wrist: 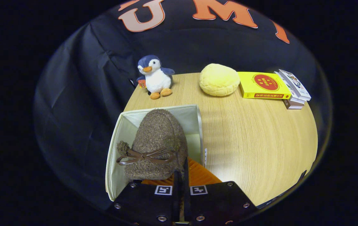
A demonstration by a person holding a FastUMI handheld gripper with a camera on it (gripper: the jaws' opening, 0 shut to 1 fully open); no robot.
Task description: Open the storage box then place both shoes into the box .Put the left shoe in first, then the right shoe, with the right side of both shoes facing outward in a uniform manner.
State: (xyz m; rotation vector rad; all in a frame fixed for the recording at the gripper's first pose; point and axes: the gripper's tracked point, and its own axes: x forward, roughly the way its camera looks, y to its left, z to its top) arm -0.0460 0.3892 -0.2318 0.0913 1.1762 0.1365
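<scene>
Our gripper jaws pinch, seemingly, the fuzzy brown shoe's rim, just ahead, over the boxy fabric storage box.

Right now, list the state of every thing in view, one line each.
Gripper: jaws shut on the shoe's edge.
Brown shoe: held, toe pointing away, over the box.
Storage box: open.
Penguin toy: upright on the table.
Yellow book: closed, lying flat.

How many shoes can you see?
1. The brown fuzzy shoe is held shut in the tool, over the open storage box. Another may be hidden in the box beneath it.
</scene>
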